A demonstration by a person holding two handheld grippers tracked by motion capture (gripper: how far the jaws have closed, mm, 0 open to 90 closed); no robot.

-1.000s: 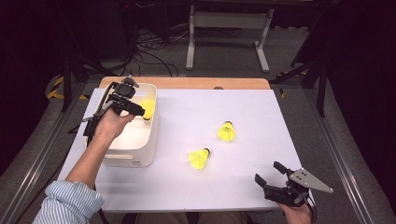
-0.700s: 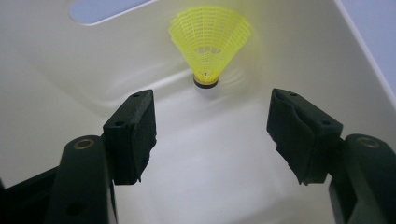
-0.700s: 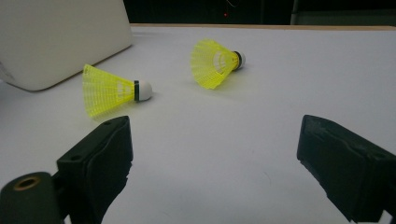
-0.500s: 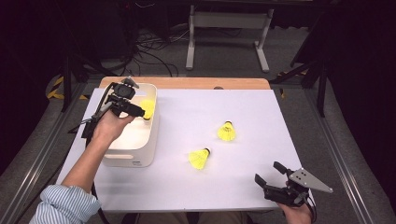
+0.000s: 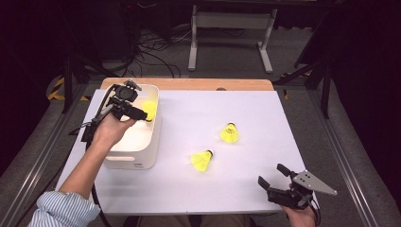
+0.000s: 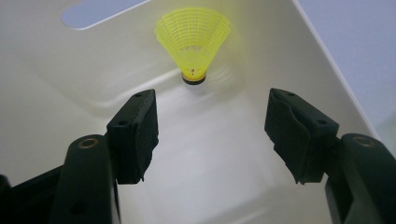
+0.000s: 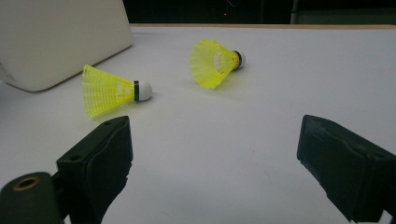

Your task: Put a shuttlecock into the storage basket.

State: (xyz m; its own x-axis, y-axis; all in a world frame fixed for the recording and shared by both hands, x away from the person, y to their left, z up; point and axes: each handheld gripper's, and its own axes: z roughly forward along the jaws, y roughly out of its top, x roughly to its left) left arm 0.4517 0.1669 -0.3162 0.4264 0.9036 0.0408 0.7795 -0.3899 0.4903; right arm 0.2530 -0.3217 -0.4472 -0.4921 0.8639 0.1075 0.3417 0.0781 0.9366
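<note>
At the far left of the table the left gripper (image 5: pixel 142 115) hangs over the white bin (image 5: pixel 137 158), and its jaws stand spread with nothing between them. They have just been closing a little, but no pad touches anything. In the left gripper view one yellow shuttlecock (image 6: pixel 193 44) sits inside the bin, at the far wall, cork down and skirt up, well apart from the pads.

To the right of the bin two more shuttlecocks lie on their sides on the white table (image 5: pixel 246 118). The nearer shuttlecock (image 5: pixel 202 160) is in the middle; in the right gripper view its cork points to the right. The farther shuttlecock (image 5: pixel 229 134) lies a little more to the right, with its cork toward the far side.

At the near right corner the right gripper (image 5: pixel 274 177) rests low, jaws spread and empty. It points to the far left, toward the nearer shuttlecock, which lies across this line. I judge that the right hand is closer to both loose shuttlecocks than the left one.
</note>
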